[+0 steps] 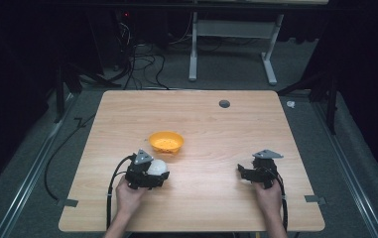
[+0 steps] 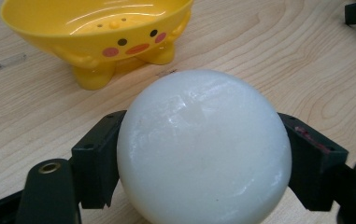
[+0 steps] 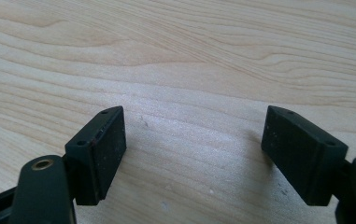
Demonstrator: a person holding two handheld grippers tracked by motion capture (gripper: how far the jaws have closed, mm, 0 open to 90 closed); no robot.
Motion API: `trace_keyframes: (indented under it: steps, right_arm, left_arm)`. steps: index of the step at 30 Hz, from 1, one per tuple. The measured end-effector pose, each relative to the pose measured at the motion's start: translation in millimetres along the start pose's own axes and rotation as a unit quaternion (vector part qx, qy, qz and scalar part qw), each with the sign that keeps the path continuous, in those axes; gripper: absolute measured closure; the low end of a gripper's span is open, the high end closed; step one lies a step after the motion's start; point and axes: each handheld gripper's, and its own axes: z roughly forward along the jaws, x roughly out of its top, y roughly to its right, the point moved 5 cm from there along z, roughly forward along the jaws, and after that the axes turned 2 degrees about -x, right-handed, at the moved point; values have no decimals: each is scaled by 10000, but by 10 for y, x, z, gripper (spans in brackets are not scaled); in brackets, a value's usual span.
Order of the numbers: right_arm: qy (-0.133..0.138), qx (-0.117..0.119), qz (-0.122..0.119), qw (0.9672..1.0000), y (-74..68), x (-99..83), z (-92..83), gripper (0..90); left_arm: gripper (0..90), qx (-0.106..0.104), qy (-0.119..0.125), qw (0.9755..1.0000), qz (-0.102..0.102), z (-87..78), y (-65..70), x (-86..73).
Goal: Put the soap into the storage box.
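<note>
The left gripper (image 1: 149, 174) has its 2 jaws clamped on the white ball (image 2: 203, 149), near the table's (image 1: 216, 134) centre. The yellow bowl (image 1: 166, 142) sits just beyond, at 1 o'clock. The right gripper (image 3: 194, 154) is wide open, empty. Likely step: carry the ball level over the bowl's rim before releasing.

Bright tabletop, dark surroundings, soft shadows
</note>
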Motion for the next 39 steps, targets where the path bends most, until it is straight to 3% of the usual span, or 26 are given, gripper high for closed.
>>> trace_keyframes:
  steps: [14,17,33,39]
  right_arm:
    - [-2,-7,-12,10000,-1,0,1,228]
    - [-9,-6,8,10000,-4,-1,0,228]
    - [-7,-8,-3,10000,-3,0,1,228]
    - [-7,-8,-2,10000,-3,-1,1,228]
  left_arm:
    - [241,-18,129,9999,10,-156,-38,102]
    - [241,93,86,9999,107,-165,-40,124]
    - [240,10,119,9999,96,-225,-85,257]
    - [240,-122,197,9997,9,-246,-105,310]
